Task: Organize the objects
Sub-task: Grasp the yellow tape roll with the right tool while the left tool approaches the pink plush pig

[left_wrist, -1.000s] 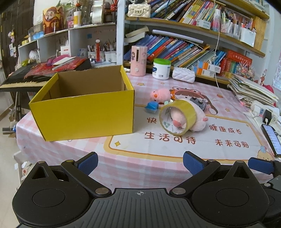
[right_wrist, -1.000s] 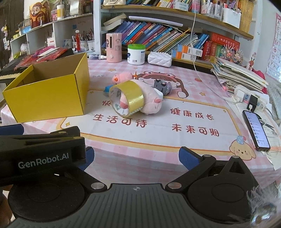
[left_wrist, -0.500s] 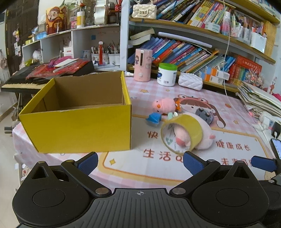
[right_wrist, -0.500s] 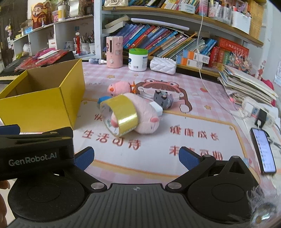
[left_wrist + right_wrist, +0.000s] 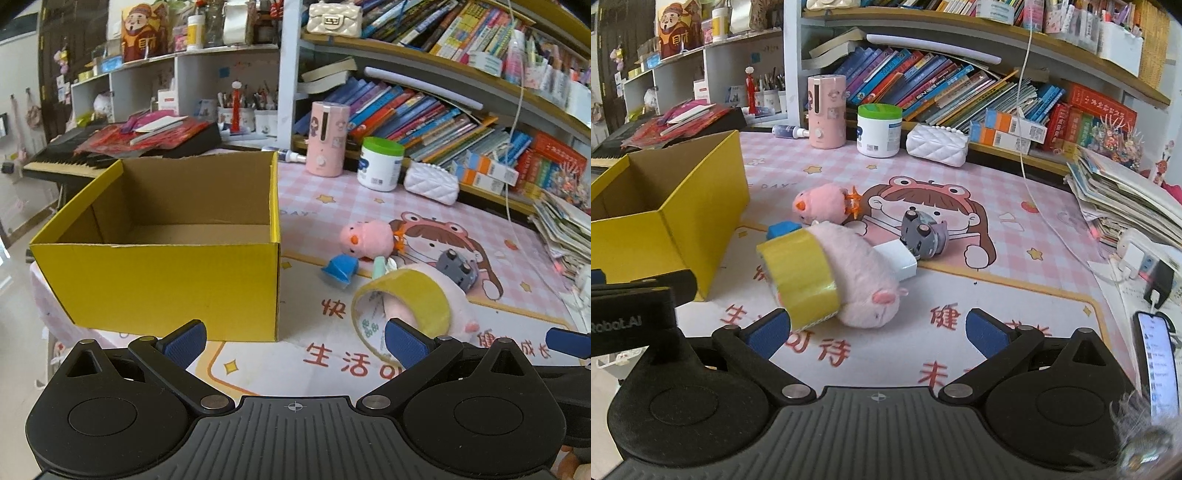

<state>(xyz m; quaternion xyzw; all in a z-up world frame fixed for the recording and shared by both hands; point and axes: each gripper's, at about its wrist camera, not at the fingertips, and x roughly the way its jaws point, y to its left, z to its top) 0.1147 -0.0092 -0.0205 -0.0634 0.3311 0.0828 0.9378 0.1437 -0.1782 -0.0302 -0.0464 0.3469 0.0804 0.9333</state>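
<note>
An empty yellow cardboard box (image 5: 159,280) (image 5: 676,210) stands open at the table's left. Right of it lies a yellow tape roll (image 5: 406,306) (image 5: 801,273) leaning on a pale pink plush (image 5: 864,280). Behind are a small pink plush chick (image 5: 365,236) (image 5: 820,203), a blue piece (image 5: 340,271), a white block (image 5: 899,258) and a grey toy car (image 5: 456,267) (image 5: 923,236). My left gripper (image 5: 293,341) is open and empty, just before the box's front corner. My right gripper (image 5: 875,330) is open and empty, close before the tape roll and plush.
At the table's back stand a pink dispenser (image 5: 328,138), a white jar with green lid (image 5: 382,162) and a white quilted pouch (image 5: 430,182), with bookshelves behind. A phone (image 5: 1156,363) and a charger lie at the right edge beside stacked papers (image 5: 1126,199).
Both grippers have moved forward over the table: the box, tape roll and plush now appear larger and closer. Both stay open. No object has moved.
</note>
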